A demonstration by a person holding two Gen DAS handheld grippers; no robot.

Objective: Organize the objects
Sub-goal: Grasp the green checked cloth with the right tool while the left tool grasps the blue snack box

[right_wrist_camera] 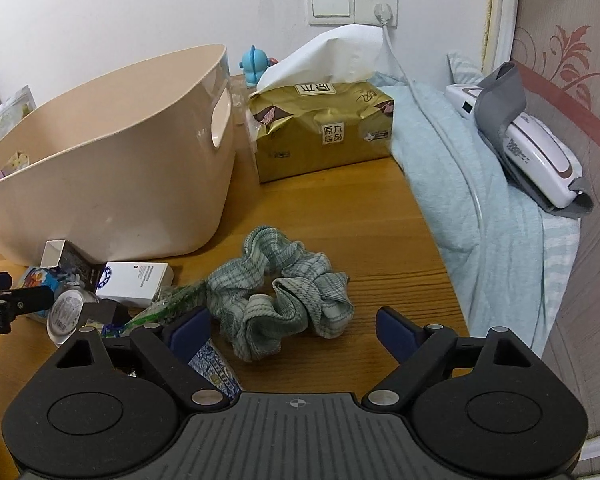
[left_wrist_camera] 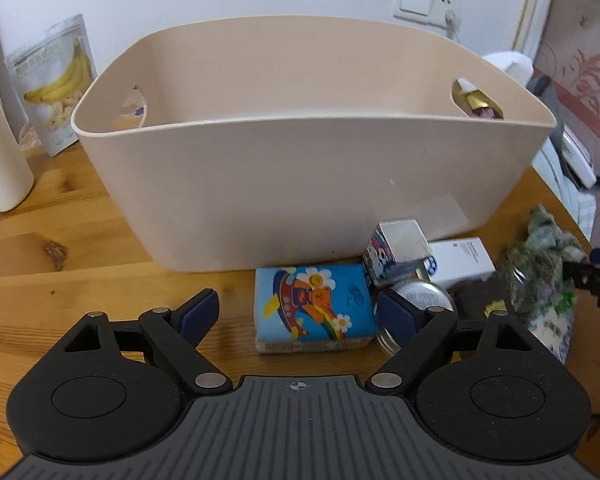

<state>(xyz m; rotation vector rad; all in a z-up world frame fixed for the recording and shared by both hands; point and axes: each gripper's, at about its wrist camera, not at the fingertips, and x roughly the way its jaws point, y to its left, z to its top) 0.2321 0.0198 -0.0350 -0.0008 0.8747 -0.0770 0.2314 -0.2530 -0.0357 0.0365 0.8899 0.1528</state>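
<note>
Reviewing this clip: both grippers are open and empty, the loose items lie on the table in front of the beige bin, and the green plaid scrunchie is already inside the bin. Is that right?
Not quite. The green plaid scrunchie is not inside the beige bin; the right wrist view shows it lying on the wooden table, just ahead of the open right gripper. The rest stands: the left gripper is also open and empty.

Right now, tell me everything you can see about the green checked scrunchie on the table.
The scrunchie is a ruffled ring of soft pale green and white checked fabric, bunched in loose folds. It lies flat on the wooden table, in front of the beige bin and apart from it. Its left edge meets a crinkled green plastic packet. The right tool hovers open just before it, not touching.
</note>
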